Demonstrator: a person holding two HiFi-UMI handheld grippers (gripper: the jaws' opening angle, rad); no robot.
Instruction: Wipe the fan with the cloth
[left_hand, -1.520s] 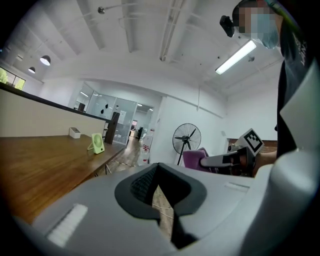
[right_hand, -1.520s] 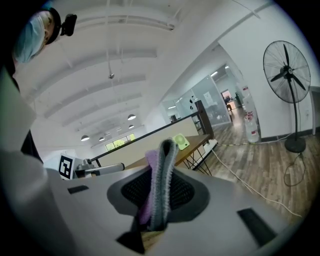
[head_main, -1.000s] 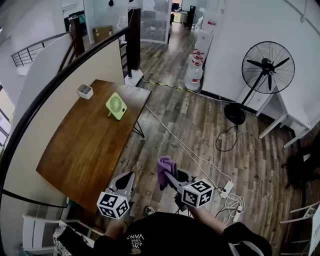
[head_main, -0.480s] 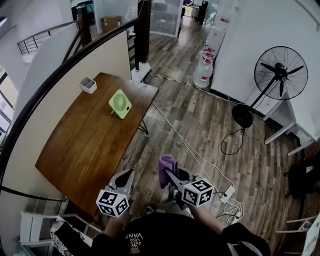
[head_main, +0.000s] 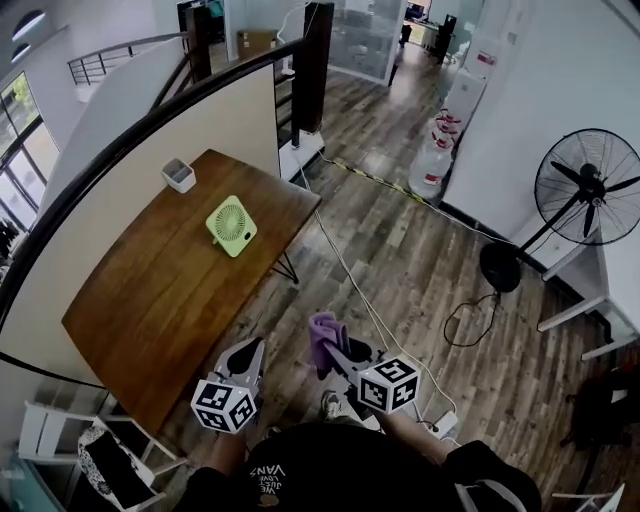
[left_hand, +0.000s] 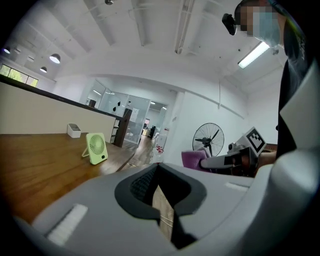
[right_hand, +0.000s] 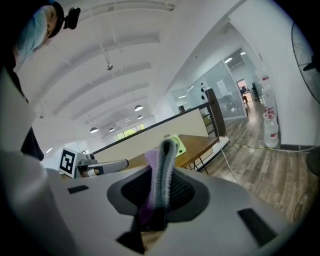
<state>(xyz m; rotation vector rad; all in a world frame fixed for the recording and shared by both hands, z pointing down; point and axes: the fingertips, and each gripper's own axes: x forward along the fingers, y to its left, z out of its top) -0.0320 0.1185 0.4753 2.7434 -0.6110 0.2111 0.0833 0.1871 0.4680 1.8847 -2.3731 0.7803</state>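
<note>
A small green desk fan stands upright on the wooden table, well ahead of both grippers. In the left gripper view the fan is far off to the left. My left gripper hangs over the table's near corner with its jaws shut and nothing in them. Over the floor beside the table, my right gripper is shut on a folded purple cloth. The cloth sticks up between the pads and hides most of the fan behind it.
A white box sits at the table's far end. A large black pedestal fan stands on the floor at right. Cables run across the floor, water bottles stand by the wall, and a white chair is at lower left.
The person has walked forward toward the table, carrying both grippers along. The pedestal fan has slid right in the view. The cloth stays gripped and the left jaws stay shut.
</note>
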